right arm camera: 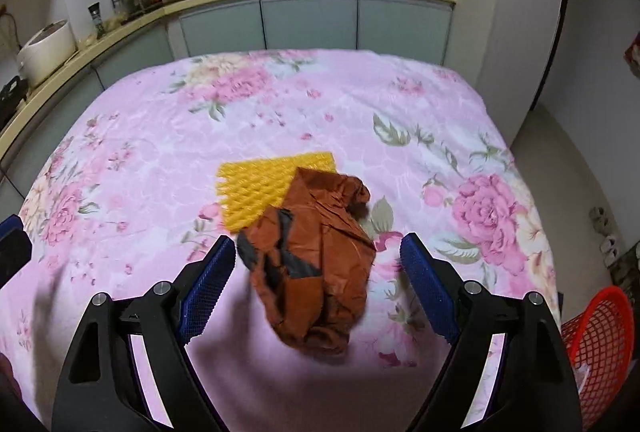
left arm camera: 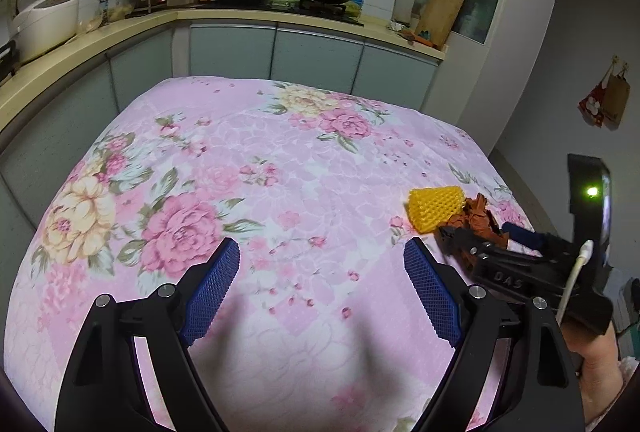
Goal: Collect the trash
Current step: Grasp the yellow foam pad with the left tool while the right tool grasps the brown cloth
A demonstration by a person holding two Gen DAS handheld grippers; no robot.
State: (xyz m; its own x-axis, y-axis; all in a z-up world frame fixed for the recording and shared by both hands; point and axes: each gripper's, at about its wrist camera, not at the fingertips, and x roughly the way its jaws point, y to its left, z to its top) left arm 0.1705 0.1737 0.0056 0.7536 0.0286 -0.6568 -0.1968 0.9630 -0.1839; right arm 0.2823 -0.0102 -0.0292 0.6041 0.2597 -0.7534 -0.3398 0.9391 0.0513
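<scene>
While both hand-held grippers gape wide, only the right wrist view shows the red basket (right arm camera: 600, 344) beside the table (right arm camera: 160, 136).

Both matte-black two-finger grippers, left (left arm camera: 322, 264) and right (right arm camera: 316, 258): blue textured pads, silver pivot screws; in the left view's lower right, "DAS" embossing, white cable (left arm camera: 574, 274), green LED, bare-skinned hand (left arm camera: 596, 364).

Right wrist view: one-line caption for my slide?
Open right hand-held gripper straddles crumpled brown paper beside yellow foam netting on floral tablecloth.
</scene>
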